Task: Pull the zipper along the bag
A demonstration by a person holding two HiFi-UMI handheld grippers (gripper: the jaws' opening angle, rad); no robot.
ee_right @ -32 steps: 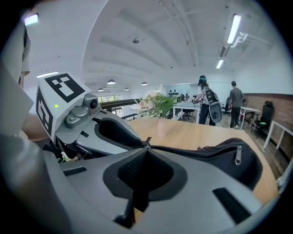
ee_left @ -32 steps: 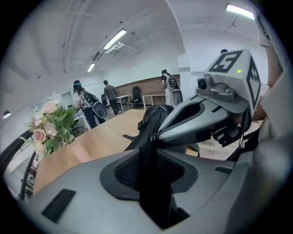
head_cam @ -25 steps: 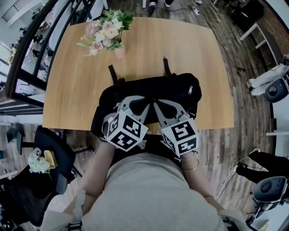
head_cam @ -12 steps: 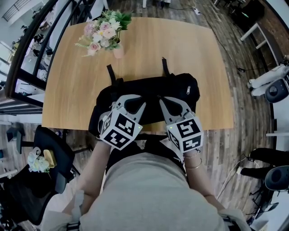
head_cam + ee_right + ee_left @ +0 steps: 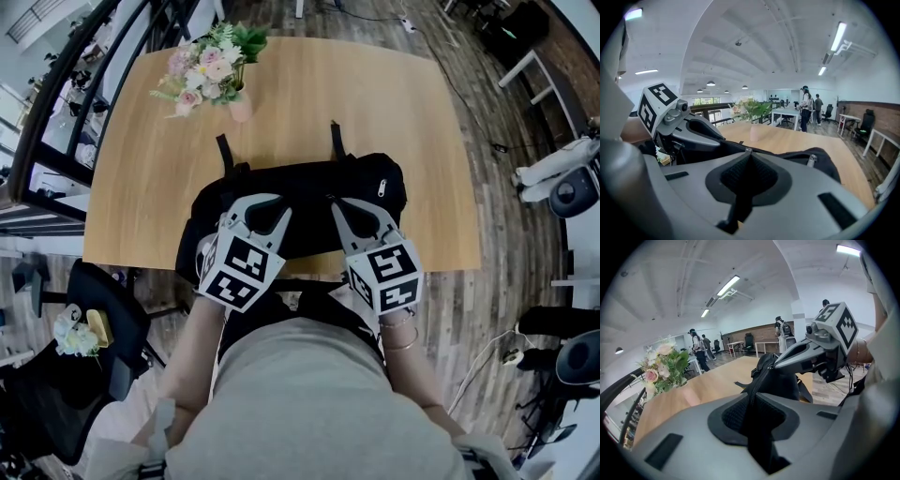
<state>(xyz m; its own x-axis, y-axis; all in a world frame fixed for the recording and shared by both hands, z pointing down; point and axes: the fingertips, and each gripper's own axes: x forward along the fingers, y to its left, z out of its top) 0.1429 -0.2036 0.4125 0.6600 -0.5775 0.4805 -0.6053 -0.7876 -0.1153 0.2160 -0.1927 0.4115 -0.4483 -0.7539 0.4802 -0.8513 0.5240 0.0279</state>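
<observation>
The left tool (image 5: 752, 397) pinched the bag (image 5: 787, 380) beside its zipper (image 5: 761, 383), apparently keeping it taut. The right tool (image 5: 748, 158) gripped the zipper pull (image 5: 747, 150).

There was one black bag (image 5: 309, 187) mid-frame on one wooden table (image 5: 309, 89), and one bouquet (image 5: 204, 67) at upper left. Two grippers showed: the left gripper (image 5: 282, 209) and right gripper (image 5: 336, 208), bearing two marker cubes (image 5: 234, 272). One office chair (image 5: 108, 305) stood lower left.
</observation>
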